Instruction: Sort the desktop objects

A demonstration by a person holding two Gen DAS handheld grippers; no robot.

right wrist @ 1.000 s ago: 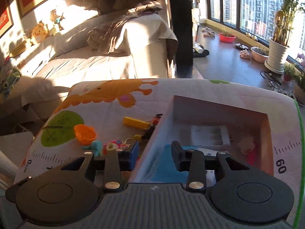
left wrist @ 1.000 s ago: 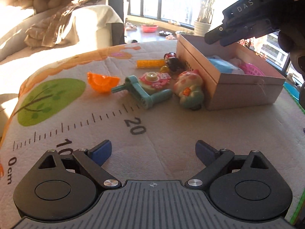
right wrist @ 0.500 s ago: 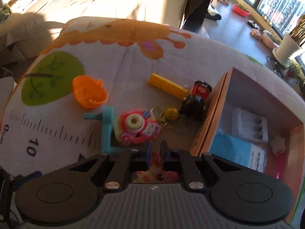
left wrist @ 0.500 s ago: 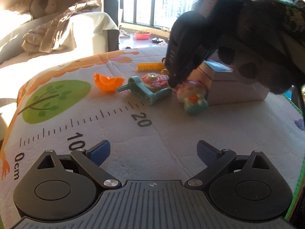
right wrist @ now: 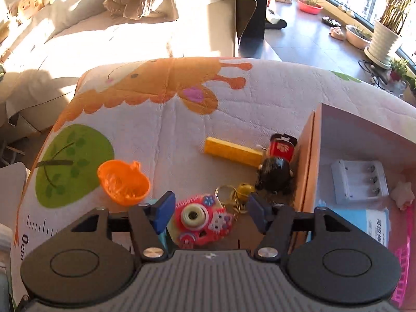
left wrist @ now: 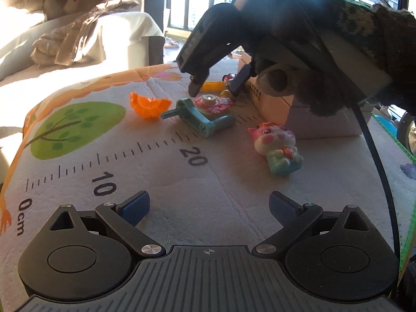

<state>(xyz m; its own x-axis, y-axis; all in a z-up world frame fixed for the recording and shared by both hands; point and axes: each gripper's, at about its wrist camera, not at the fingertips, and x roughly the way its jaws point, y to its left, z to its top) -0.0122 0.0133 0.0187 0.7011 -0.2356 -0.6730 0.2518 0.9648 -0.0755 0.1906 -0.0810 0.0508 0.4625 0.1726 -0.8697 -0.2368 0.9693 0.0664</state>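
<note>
Right gripper [right wrist: 209,214] hangs with its jaws spread wide and nothing between them, straddling the pink toy camera [right wrist: 201,219] that lies on the desk [right wrist: 156,119] with its lower edge over a teal crank toy [left wrist: 201,119]. The step in hand looks like a pick of that camera for the cardboard box [right wrist: 312,161] at 3 o'clock, which already holds a white battery charger [right wrist: 360,182] and a blue packet [right wrist: 374,226]. The next move calls for coming down squarely around the camera and closing without snagging the key ring and yellow bell [right wrist: 240,193] touching its 1 o'clock side. Left gripper [left wrist: 208,206] waits low near the mat's front edge, also wide open and empty, with a pastel cat figurine [left wrist: 278,147] lying at its 1 o'clock. Still loose on the mat are an orange cup [right wrist: 123,186] at 10 o'clock from the camera, a yellow bar [right wrist: 231,152] at 12, and a dark-haired doll [right wrist: 275,175] with a red piece [right wrist: 282,147] against the box wall. A padded children's mat printed with a ruler, a tree and an orange animal covers the desk. Strong sun falls across a sheeted sofa [right wrist: 130,26] behind, and potted plants [right wrist: 384,31] line the window.
</note>
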